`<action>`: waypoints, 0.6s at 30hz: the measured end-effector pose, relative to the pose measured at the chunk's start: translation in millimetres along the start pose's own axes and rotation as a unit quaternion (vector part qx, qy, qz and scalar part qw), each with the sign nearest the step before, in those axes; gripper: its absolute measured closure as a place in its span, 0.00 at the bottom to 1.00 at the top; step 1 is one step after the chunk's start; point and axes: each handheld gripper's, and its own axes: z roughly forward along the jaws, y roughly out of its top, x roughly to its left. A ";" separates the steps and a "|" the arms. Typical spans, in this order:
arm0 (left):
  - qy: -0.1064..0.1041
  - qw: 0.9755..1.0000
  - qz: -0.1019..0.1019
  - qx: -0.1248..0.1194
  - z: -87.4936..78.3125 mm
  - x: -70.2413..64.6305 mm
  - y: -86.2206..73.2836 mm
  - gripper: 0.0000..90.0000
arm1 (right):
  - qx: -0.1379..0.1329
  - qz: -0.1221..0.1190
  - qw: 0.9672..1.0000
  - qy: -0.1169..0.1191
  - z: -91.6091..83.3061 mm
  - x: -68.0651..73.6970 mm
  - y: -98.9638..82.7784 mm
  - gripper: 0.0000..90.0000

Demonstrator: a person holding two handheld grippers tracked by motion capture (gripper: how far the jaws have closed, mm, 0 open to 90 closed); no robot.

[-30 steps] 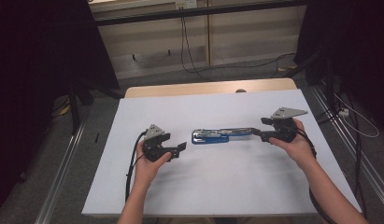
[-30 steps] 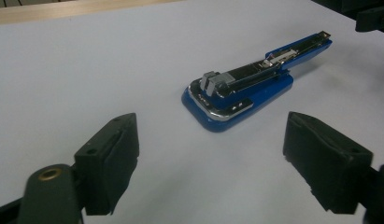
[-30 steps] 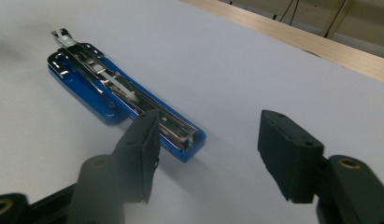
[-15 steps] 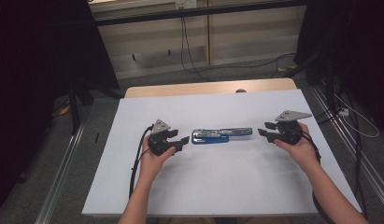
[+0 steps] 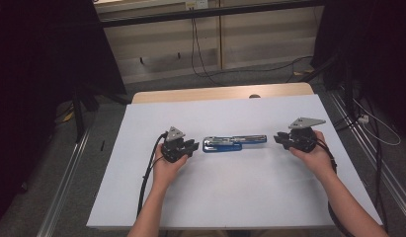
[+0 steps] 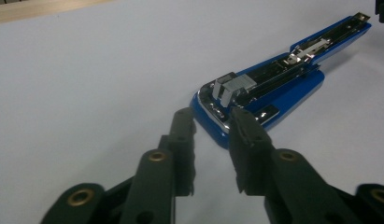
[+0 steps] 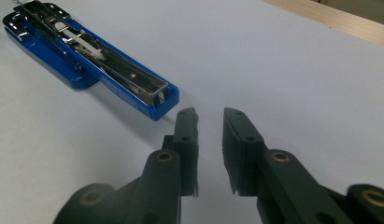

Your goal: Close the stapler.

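1. Blue metal stapler (image 5: pixel 234 143), swung open flat, lies mid-table on the white sheet (image 5: pixel 230 197) between both grippers.
2. Left gripper (image 6: pixel 212 123): jaws just closing, narrow gap, empty beside the hinge; nudging could spin it.
3. Right gripper (image 7: pixel 210 119): likewise narrowing, empty, near the far tip; it may miss.

The stapler (image 6: pixel 269 88) is showing a glossy blue plastic body, smooth and catching soft highlights, with a bright chrome-like metal channel and inner parts (image 7: pixel 63 32) reflecting the light. The left gripper (image 6: pixel 212 122) and right gripper (image 7: pixel 210 119) are presenting matt black plastic jaws with brass-coloured metal inserts. The grey plate (image 5: pixel 305 122) is looking like dull metal. The table sheet (image 5: pixel 240 197) is appearing matt white and smooth; the bare edge (image 5: pixel 215 93) is showing pale wood.
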 end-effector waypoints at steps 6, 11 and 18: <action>-0.014 1.000 -0.012 0.009 9.1 1.0 -4.2 0.99 | 0.008 -0.005 1.000 0.010 8.6 3.2 1.2 0.96; -0.021 1.000 -0.009 0.016 13.3 -2.4 -5.2 1.00 | 0.017 -0.005 1.000 0.015 13.4 5.4 1.8 1.00; -0.021 0.999 -0.004 0.027 17.9 -5.2 -7.9 1.00 | 0.027 -0.011 0.999 0.017 16.8 7.4 5.8 1.00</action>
